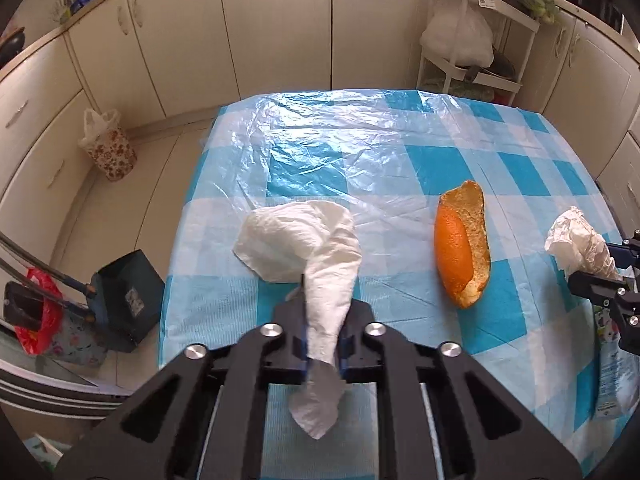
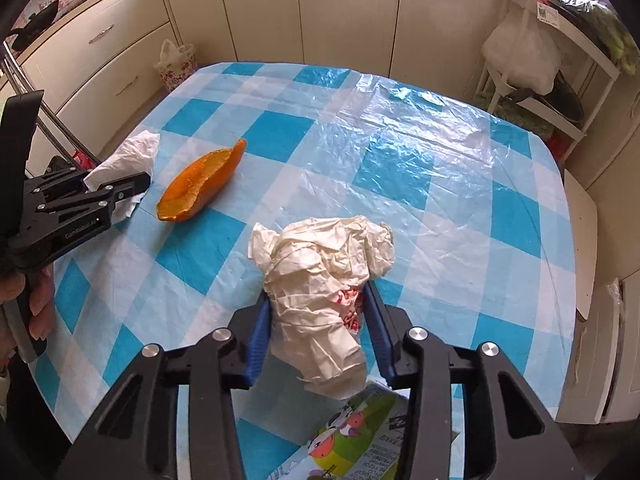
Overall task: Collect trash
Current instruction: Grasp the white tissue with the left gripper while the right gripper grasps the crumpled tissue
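My left gripper (image 1: 322, 316) is shut on a white tissue (image 1: 316, 248) and holds it above the checked blue tablecloth (image 1: 460, 160); the tissue also shows in the right wrist view (image 2: 132, 152), with the left gripper (image 2: 132, 192) beside it. My right gripper (image 2: 316, 320) is shut on a crumpled cream paper wrapper (image 2: 320, 272) with red print; the wrapper also shows at the right edge of the left wrist view (image 1: 580, 244). An orange peel (image 1: 462, 248) lies on the cloth between the two grippers and also shows in the right wrist view (image 2: 200, 180).
A clear plastic sheet (image 1: 340, 136) lies over the far part of the table. A printed snack packet (image 2: 356, 436) lies at the near table edge. On the floor to the left stand a floral bin with a bag (image 1: 108, 148) and a dark dustpan (image 1: 128, 296). A white cart (image 1: 476, 40) stands behind the table.
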### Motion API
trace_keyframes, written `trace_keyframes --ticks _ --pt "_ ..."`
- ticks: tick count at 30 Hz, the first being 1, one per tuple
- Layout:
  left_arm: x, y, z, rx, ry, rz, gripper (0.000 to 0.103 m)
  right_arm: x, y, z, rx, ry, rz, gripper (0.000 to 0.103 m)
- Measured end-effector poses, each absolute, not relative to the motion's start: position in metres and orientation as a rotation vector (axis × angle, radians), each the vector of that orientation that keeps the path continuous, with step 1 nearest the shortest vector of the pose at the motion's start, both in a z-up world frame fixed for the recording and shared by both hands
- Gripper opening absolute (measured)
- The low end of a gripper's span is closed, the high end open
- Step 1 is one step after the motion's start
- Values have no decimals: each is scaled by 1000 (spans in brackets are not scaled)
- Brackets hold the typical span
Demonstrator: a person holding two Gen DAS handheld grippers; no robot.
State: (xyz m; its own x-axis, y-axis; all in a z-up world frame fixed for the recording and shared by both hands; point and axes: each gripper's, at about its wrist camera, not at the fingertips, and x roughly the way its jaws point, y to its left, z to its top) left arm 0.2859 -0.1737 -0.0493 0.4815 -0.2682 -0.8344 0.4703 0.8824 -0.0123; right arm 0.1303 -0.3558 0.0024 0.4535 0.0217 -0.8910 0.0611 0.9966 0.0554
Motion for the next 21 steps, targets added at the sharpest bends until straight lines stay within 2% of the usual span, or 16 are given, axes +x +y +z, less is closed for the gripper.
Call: trace_keyframes --ticks 9,21 --pt "208 -116 -27 85 959 -500 5 99 -319 54 77 892 96 42" --pt "50 -65 2 -8 927 -540 5 -12 -253 63 89 755 176 43"
